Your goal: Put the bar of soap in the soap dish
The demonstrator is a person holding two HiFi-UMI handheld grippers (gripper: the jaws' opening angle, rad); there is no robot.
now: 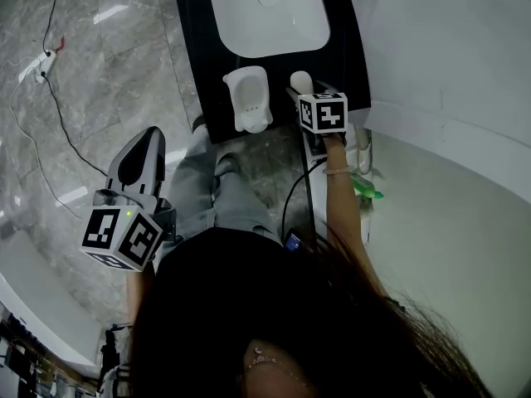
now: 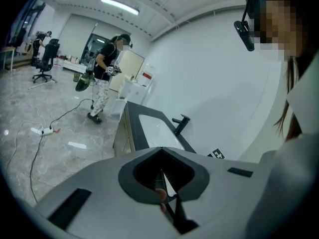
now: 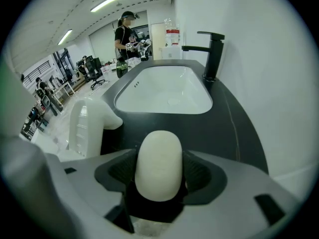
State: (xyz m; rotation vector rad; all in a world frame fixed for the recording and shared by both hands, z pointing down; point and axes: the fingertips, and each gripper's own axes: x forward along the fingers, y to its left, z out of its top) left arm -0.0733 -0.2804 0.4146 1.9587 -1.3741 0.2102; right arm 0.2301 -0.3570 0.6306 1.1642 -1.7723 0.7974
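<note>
A cream oval bar of soap [image 3: 159,166] stands between the jaws of my right gripper [image 3: 158,176], and the dark pads press on both its sides. In the head view that soap [image 1: 300,81] pokes out past my right gripper [image 1: 304,91], over the black counter's front edge. The white soap dish [image 1: 248,98] sits just left of it on the counter; in the right gripper view the soap dish [image 3: 85,124] shows at the left. My left gripper [image 1: 148,135] hangs over the floor to the left, away from the counter. Its jaws meet with nothing between them, as on my left gripper [image 2: 164,182].
A white basin [image 1: 265,11] is set in the black counter [image 1: 199,73], with a black faucet [image 3: 212,54] at its far side. A white wall [image 1: 448,48] runs along the right. A power strip and cable [image 1: 40,65] lie on the marble floor. Another person [image 3: 126,34] stands beyond the counter.
</note>
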